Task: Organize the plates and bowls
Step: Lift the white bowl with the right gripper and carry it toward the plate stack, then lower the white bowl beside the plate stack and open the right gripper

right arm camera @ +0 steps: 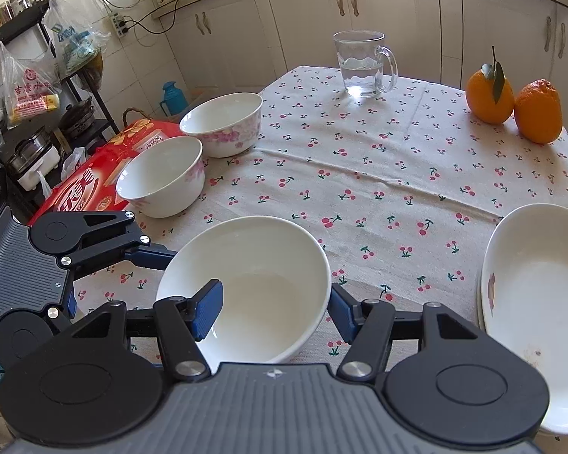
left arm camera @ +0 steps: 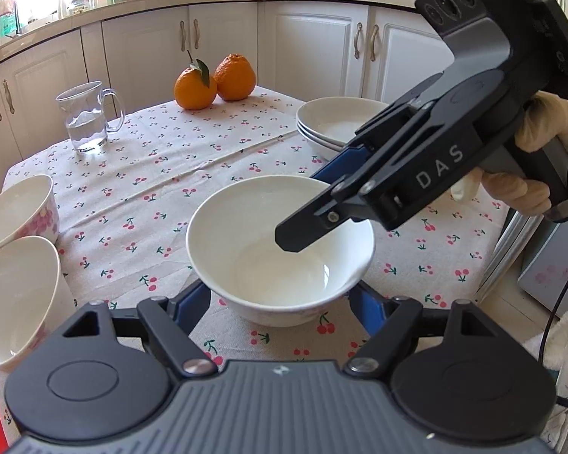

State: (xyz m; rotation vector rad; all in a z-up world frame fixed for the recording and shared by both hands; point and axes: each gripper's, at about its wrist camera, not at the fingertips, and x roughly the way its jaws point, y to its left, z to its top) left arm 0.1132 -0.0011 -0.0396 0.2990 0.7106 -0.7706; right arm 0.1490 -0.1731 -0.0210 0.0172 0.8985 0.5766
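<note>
A plain white bowl (left arm camera: 246, 257) (right arm camera: 269, 291) sits low at the middle of the cherry-print tablecloth (left arm camera: 178, 174); I cannot tell whether its base touches the cloth. My left gripper (left arm camera: 280, 299) clasps its lower wall from both sides with its blue pads (left arm camera: 195, 302). My right gripper (left arm camera: 303, 208) (right arm camera: 274, 304) is shut on the bowl's wall, one finger inside and the other outside the rim. Two pink-flowered bowls (right arm camera: 223, 121) (right arm camera: 159, 178) stand side by side at the table's left edge. Stacked white plates (left arm camera: 333, 121) (right arm camera: 537, 287) lie to the right.
A glass mug (left arm camera: 85, 117) (right arm camera: 363, 64) with some water stands at the far side of the table, with two oranges (left arm camera: 195, 89) (right arm camera: 490, 92) near it. A red package (right arm camera: 91, 178) lies beside the table's left edge. White kitchen cabinets surround the table.
</note>
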